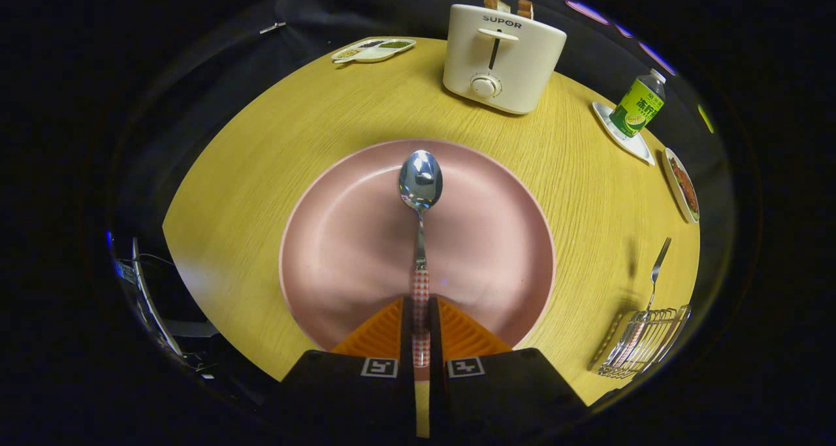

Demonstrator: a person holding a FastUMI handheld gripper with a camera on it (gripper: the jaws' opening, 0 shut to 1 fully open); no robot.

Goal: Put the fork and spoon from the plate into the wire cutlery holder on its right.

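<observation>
A steel spoon [420, 185] with a red-checked handle points straight ahead over the pink plate [339, 237]. My gripper [420, 322] is shut on the spoon's handle, both fingers pressing its sides. The bowl of the spoon lies above the plate's far half; I cannot tell whether it touches the plate. To the right of the plate stands the wire cutlery holder [643, 345]. The fork [656, 270] stands in it, tines up, leaning slightly.
The round yellow table [261, 159] carries a white toaster [499, 57] with bread beyond the plate, a divided dish [372, 49] at the far left, a green-labelled bottle [639, 103] on a white tray, and a dish of food [682, 185] at the right.
</observation>
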